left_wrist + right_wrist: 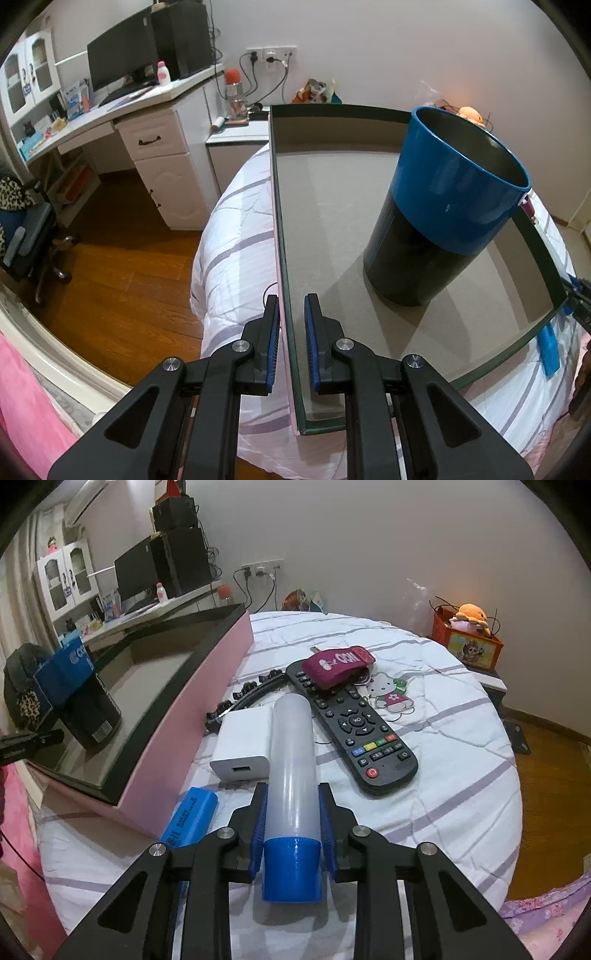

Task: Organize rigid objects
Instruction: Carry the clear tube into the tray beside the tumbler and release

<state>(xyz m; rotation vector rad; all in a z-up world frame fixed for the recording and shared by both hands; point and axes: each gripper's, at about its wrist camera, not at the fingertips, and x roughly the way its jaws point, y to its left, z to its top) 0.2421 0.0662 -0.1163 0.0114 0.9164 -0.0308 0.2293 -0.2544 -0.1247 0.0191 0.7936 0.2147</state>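
The bed [424, 709] carries everything. At its left edge the box [369, 206] is steadied, its wall clamped by the left gripper [291, 332]; a can [443, 206] stands inside, with bare floor left beside it. The tube [293, 760] is pinched near its blue cap by the right gripper [291, 812]. A long overhang could tip it loose, or knock the remote [354, 723], charger [243, 746] or battery [192, 819] close by.
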